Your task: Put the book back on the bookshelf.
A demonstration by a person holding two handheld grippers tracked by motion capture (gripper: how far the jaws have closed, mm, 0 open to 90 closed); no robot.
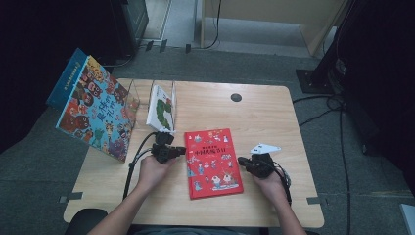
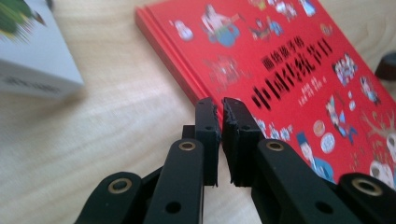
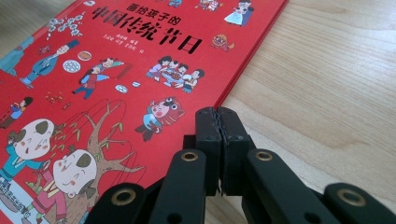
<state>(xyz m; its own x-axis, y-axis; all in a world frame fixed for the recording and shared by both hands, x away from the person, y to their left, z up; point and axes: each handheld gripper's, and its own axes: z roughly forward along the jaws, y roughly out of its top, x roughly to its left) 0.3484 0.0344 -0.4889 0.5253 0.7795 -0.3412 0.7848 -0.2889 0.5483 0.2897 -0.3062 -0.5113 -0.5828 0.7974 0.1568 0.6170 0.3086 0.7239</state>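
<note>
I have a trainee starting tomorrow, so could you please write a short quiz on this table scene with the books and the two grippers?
1. True or false: the red book lies flat on the table.
2. The left gripper points at which edge of the red book? A. the person's left edge B. the person's right edge C. far edge
3. Fill in: the right gripper has its jaws ____.

Key: 1 true. 2 A. 3 shut, with nothing between them.

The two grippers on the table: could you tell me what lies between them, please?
The red picture book lies flat between the left gripper and the right gripper, each at one side edge; the high view shows this.
</note>
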